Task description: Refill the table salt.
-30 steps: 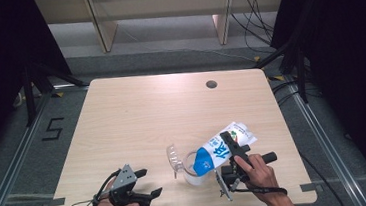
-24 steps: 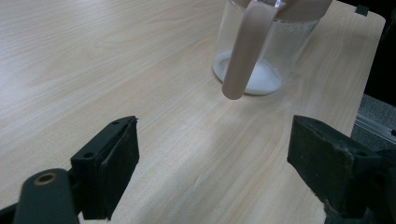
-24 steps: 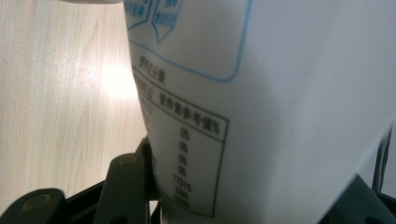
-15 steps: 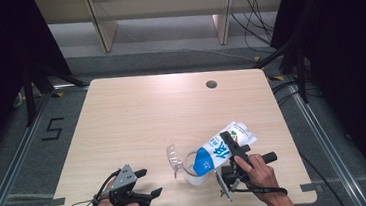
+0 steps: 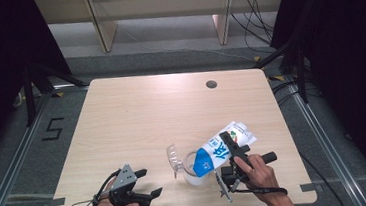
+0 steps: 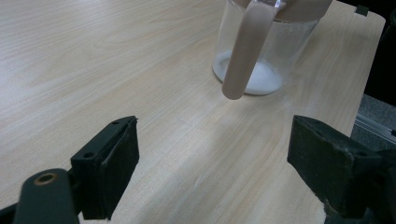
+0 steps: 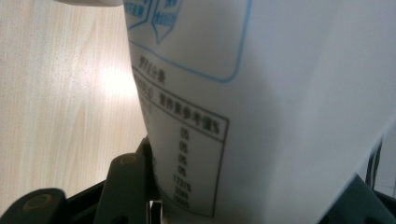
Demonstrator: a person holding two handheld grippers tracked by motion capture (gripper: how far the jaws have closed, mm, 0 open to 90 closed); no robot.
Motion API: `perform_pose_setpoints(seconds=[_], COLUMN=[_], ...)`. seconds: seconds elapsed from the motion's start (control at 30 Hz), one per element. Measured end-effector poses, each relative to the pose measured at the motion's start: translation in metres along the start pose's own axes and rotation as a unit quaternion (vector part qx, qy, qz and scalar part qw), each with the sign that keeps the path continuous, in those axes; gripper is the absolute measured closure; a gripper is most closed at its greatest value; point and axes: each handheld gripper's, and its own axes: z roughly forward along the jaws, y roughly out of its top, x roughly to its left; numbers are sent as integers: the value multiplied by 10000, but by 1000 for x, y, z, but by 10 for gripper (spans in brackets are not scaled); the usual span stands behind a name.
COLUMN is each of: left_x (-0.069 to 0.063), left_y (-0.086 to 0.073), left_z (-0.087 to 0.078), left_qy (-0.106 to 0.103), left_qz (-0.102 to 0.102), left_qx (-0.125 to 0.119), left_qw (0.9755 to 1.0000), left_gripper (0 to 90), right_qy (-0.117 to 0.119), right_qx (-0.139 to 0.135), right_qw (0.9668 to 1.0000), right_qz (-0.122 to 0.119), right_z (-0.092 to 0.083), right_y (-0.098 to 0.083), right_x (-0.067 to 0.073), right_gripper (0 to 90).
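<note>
A clear pitcher [image 5: 189, 167] with a handle [image 6: 245, 49] stands near the table's front edge, a little white powder lying on its bottom [image 6: 259, 77]. A blue-and-white bag [image 5: 222, 149] is tipped over the pitcher's mouth, low end toward it. My right gripper [image 5: 231, 151] is shut on the bag, whose white printed side [image 7: 261, 107] fills the right gripper view between the black jaws. My left gripper [image 5: 140, 184] rests at the front left of the table, open with nothing between its jaws [image 6: 215, 163], pointing toward the pitcher.
The light wooden table [image 5: 147, 116] has a round cable hole [image 5: 211, 84] at its far right. Grey floor, rails and cables surround the table; shelving legs stand behind it. A floor mark "5" [image 5: 52, 128] lies to the left.
</note>
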Motion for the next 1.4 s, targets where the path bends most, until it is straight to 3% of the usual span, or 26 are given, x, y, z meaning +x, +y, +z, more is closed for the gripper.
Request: perform_pose_setpoints(seconds=[0.1,0.13,0.27,0.3,0.43,0.47,0.5,0.63,0.8,0.93,1.4], left_x=[0,0,0,0,0,0,-1,-2,-2,-2,-2], left_y=[0,0,0,0,0,0,-1,-1,-1,-1,-1], left_z=[0,0,0,0,0,0,1,1,1,1,1], left_qy=[2,-1,-7,0,1,2,16,18,16,17,16], left_qz=[-5,-2,-6,-3,-2,-2,-124,-134,-152,-144,-153], left_qx=[0,-3,-16,1,1,1,-8,-7,-7,-5,-5], left_qw=[10000,10000,10000,10000,10000,10000,9999,9999,9999,9999,9999], left_gripper=[161,161,161,161,161,161,161,161,161,161,161], right_qy=[-36,-98,-134,-101,-88,-169,-169,-158,-176,-139,-147], right_qx=[-38,-130,-137,-24,-54,-181,-181,-180,-258,-106,-111], right_qw=[10000,9997,9996,9999,9999,9996,9996,9997,9992,9998,9998], right_qz=[24,-174,-192,106,105,-125,-125,14,-259,17,74], right_z=[0,1,0,-1,-1,1,1,1,2,0,0], right_y=[0,0,0,-1,0,0,0,0,1,0,0], right_x=[1,-2,-2,3,2,0,0,2,-2,1,2], right_gripper=[519,519,519,519,520,520,520,521,525,527,532])
